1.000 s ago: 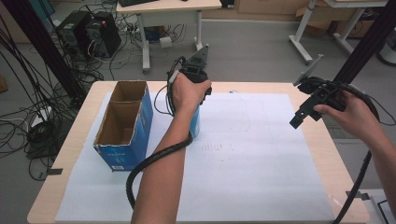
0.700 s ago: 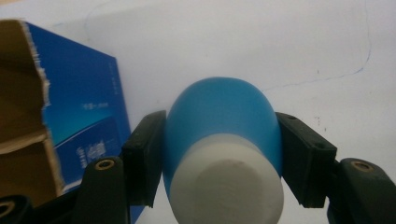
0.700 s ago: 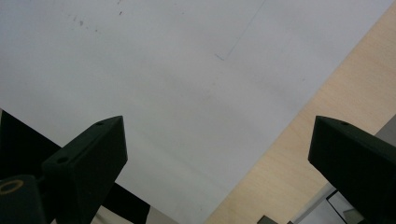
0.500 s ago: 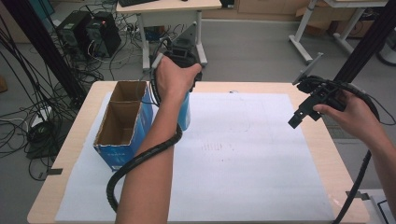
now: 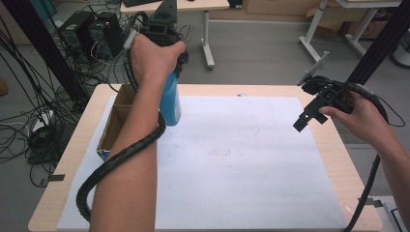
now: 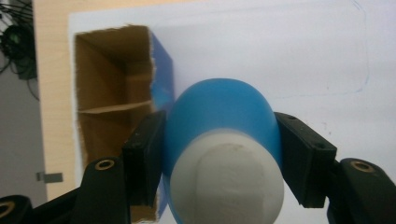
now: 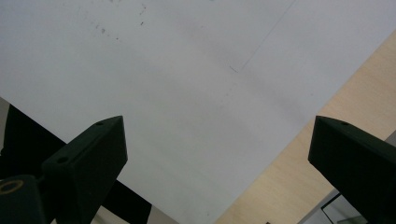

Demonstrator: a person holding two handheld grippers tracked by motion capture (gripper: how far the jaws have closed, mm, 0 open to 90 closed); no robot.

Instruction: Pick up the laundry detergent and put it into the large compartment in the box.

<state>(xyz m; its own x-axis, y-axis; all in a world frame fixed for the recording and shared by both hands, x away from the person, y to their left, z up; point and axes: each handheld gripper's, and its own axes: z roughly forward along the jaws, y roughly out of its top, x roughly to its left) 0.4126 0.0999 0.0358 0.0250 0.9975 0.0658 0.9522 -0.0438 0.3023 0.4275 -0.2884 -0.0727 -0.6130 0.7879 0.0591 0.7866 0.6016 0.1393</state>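
Rising since the earlier frames, the left gripper [image 5: 164, 36] is now lifting the blue bottle [image 5: 169, 101] clear of the desk [image 5: 270, 89], higher and farther back than half a second ago. At the left of the high view, the cardboard box [image 5: 113, 123] is lying open on the white paper sheet [image 5: 251, 164], partly hidden behind the person's raised left forearm, which is reaching up steeply from the bottom edge with the cable looping around it. The left hand [image 5: 150, 58] is wrapping the gripper from above, wrist bent so the bottle is hanging downward beside the box. In the left gripper view, the fingers [image 6: 144, 158] are pinching the blue bottle [image 6: 219, 126] on both sides just below its white cap [image 6: 226, 184], with the box [image 6: 114, 112] below and to the left. Over the desk's right edge, the right hand [image 5: 358, 118] is holding the right gripper [image 5: 302, 121] tilted down toward the paper, its fingers [image 7: 93, 154] spread wide apart around nothing.
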